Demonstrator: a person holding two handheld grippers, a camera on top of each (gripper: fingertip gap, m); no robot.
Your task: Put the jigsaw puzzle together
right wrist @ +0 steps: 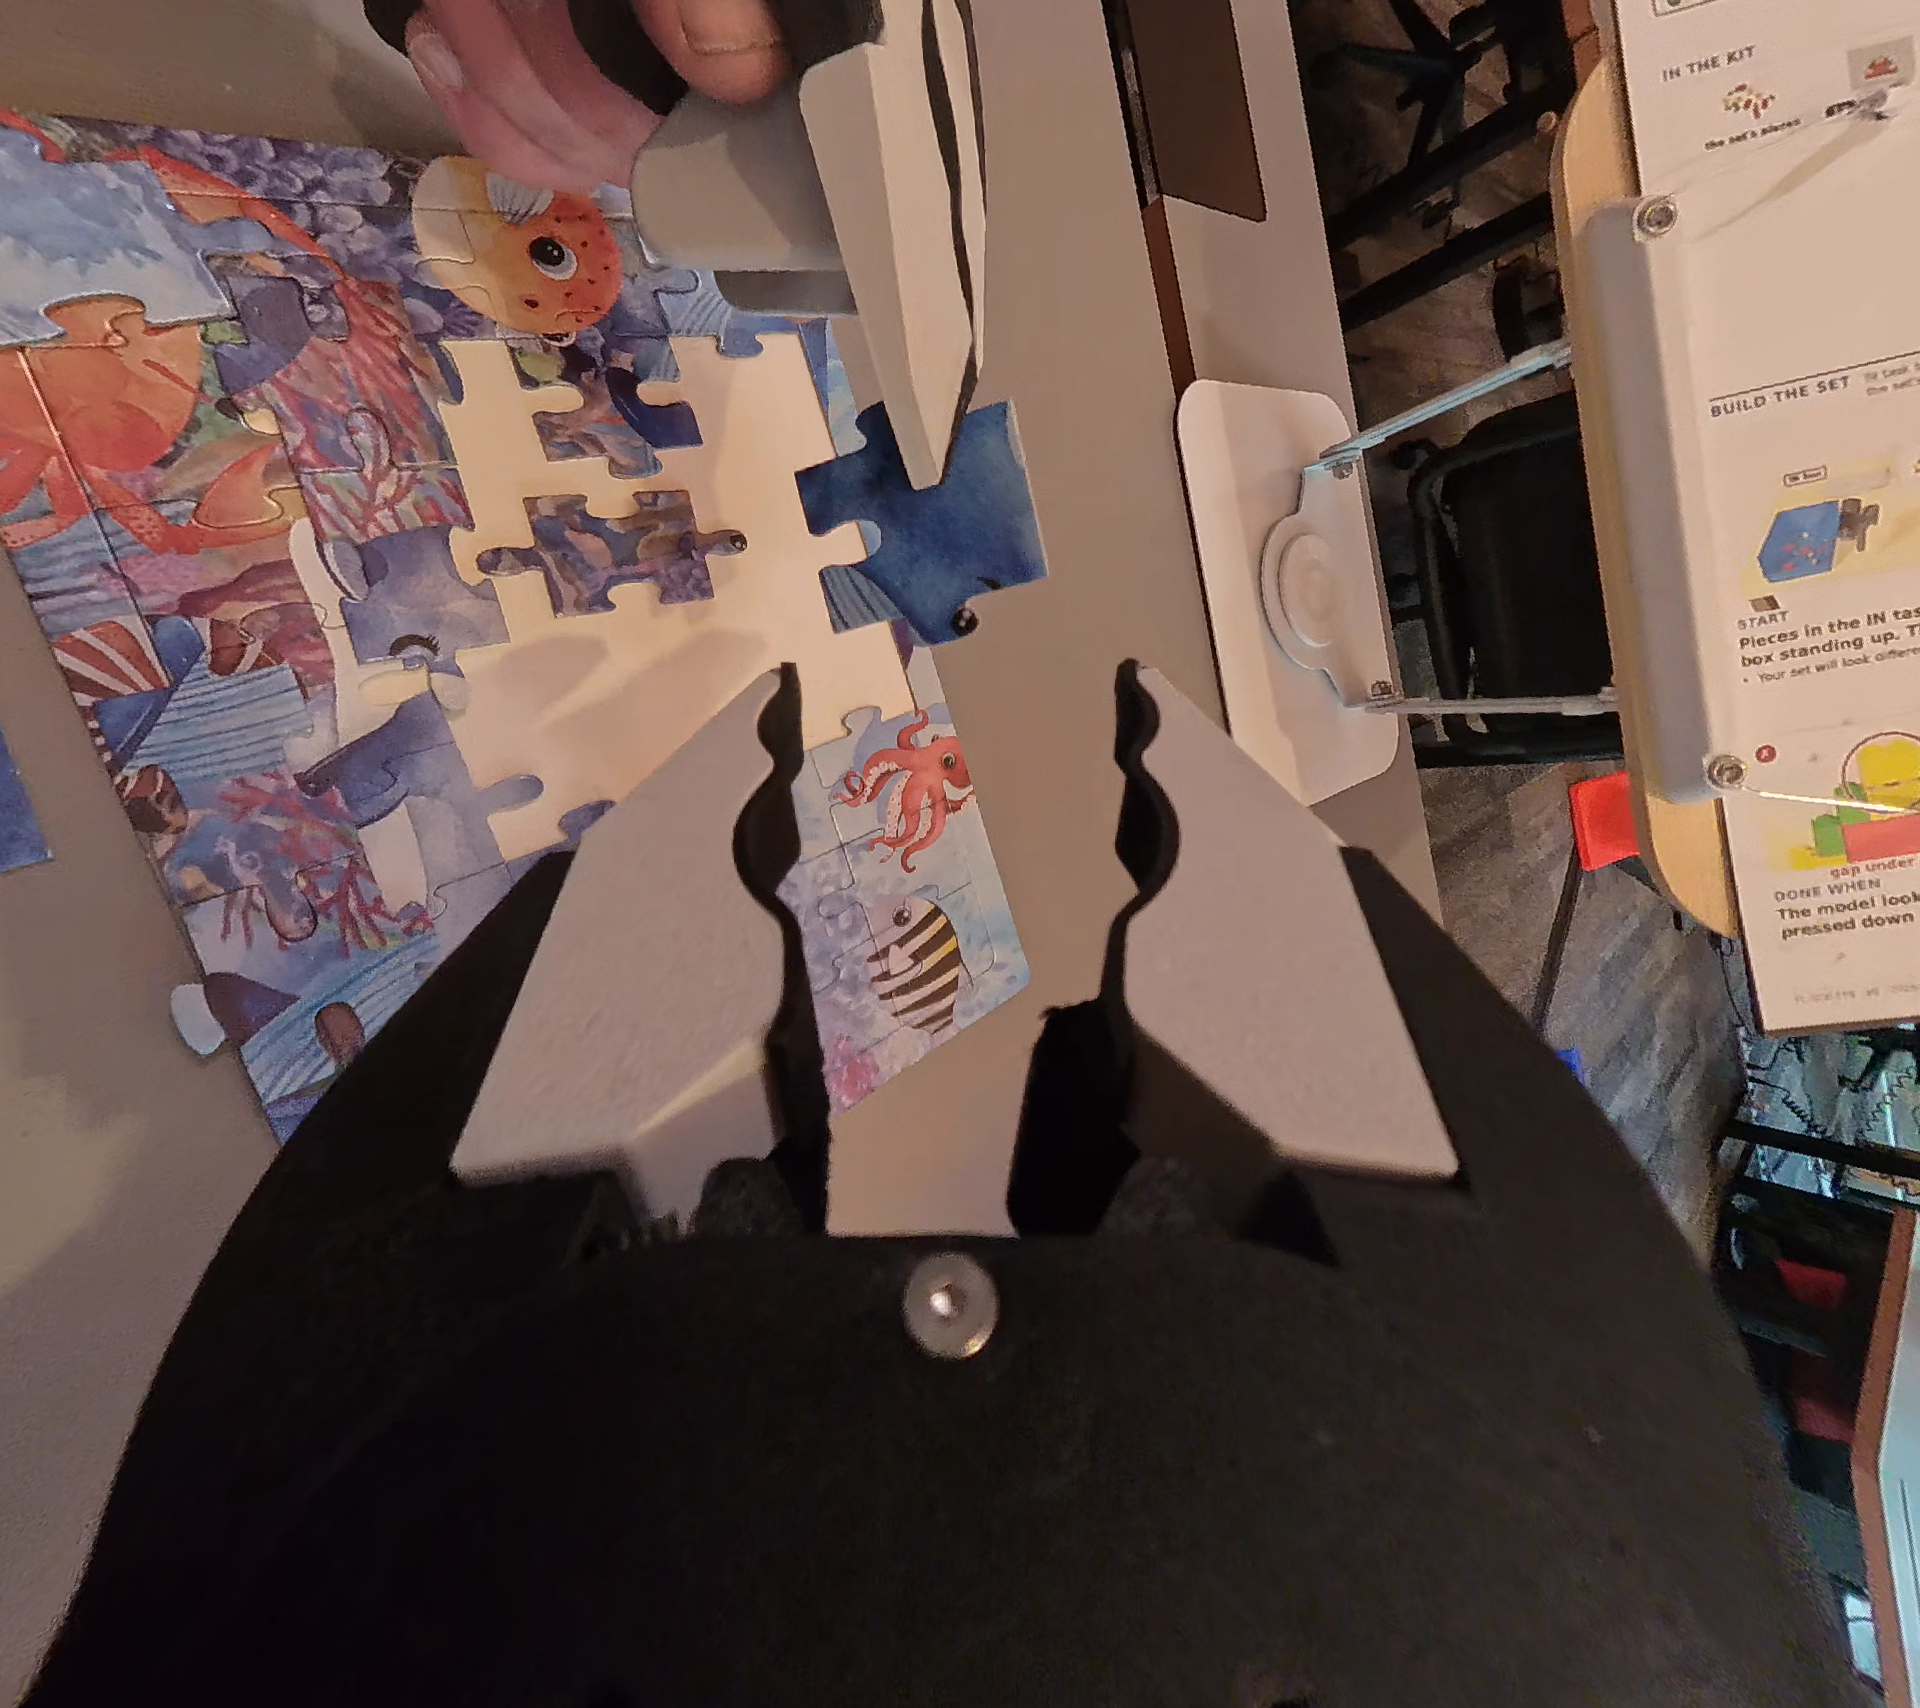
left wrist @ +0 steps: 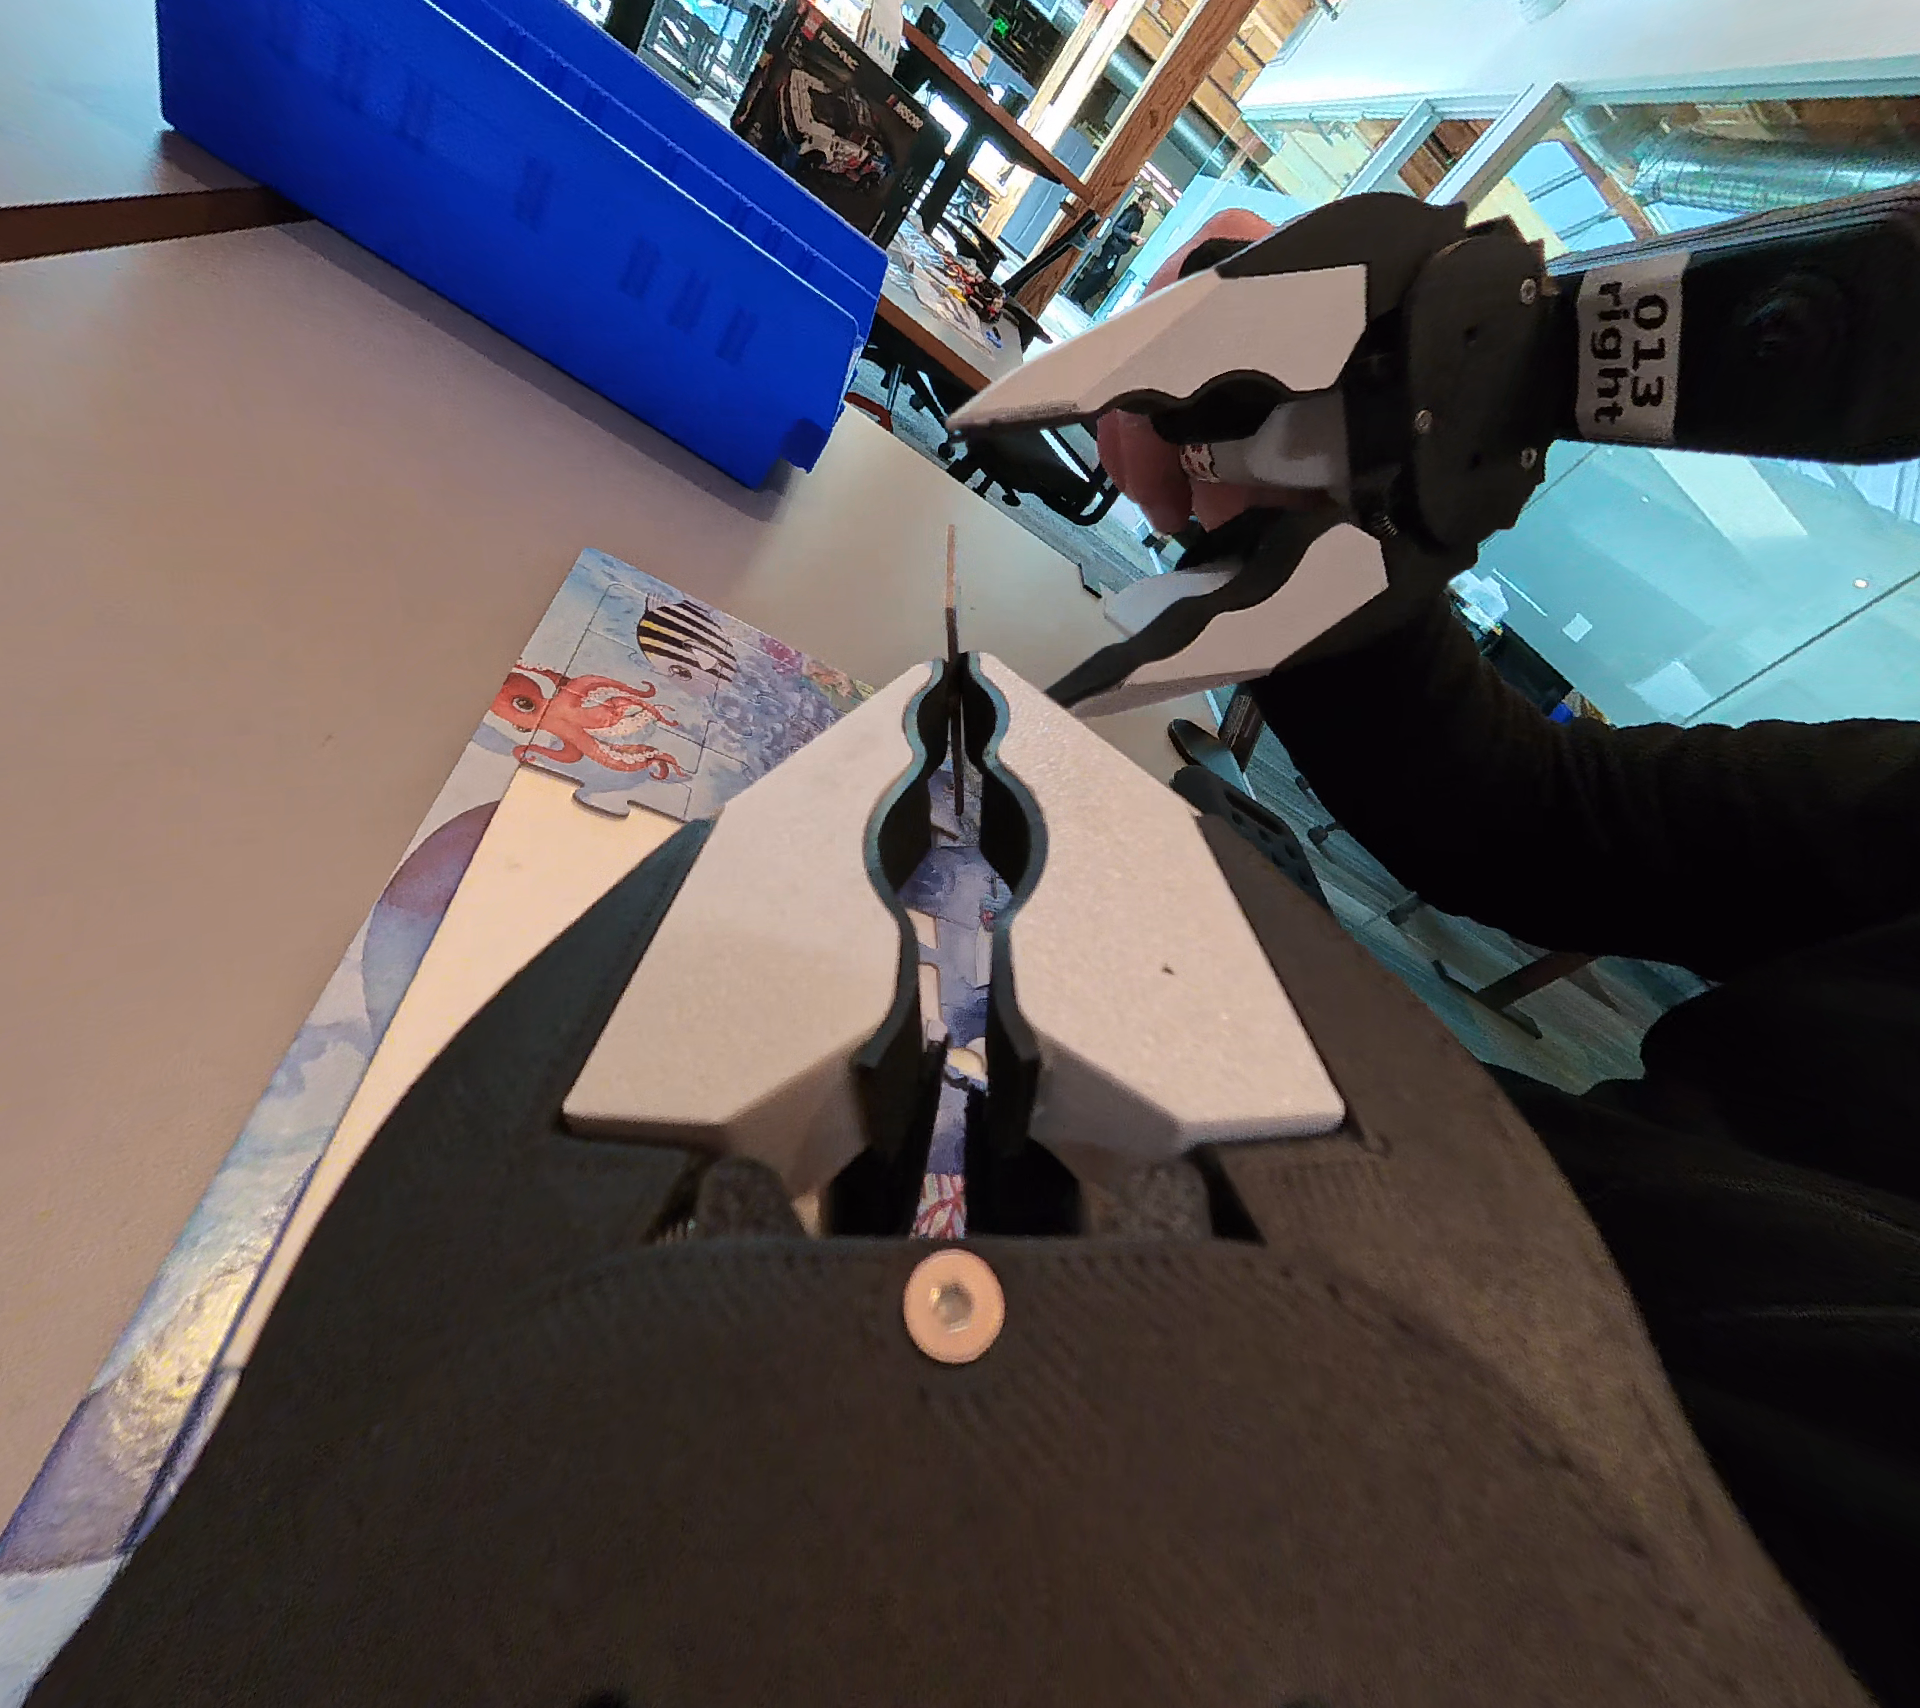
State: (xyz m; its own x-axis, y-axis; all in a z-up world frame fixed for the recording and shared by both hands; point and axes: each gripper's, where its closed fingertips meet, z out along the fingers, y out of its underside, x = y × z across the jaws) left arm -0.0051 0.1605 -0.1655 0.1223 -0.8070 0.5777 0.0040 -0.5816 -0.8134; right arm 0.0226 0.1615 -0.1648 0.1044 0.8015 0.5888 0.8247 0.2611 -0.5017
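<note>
Gripping a blue puzzle piece (right wrist: 940, 531) edge-on, the left gripper (left wrist: 954, 687) has its 2 fingers pinched narrow on it; in the left wrist view the piece shows only as a thin sliver sticking up past the fingertips at frame centre. Right wrist view, looking down: same piece hangs from the left gripper's tips at centre frame, above the right edge of the jigsaw puzzle (right wrist: 312, 578), which lies flat on the beige table (right wrist: 1081, 224) and fills the left half of the frame. Puzzle is partly built; a pale bare patch sits in its middle with 2 loose pieces (right wrist: 613, 552) lying in it. Orange pufferfish picture near upper centre, small octopus and striped fish at lower centre. The right gripper (right wrist: 956, 676) hovers with fingers spread wide, holding nothing; in the left wrist view it sits at right of frame, above the table edge. A hand (right wrist: 499, 27) wraps the left gripper's handle, upper left. Blue bin (left wrist: 499, 131) on the table, upper left of the left wrist view. Instruction sheets (right wrist: 1787, 370) stand at the right edge.
</note>
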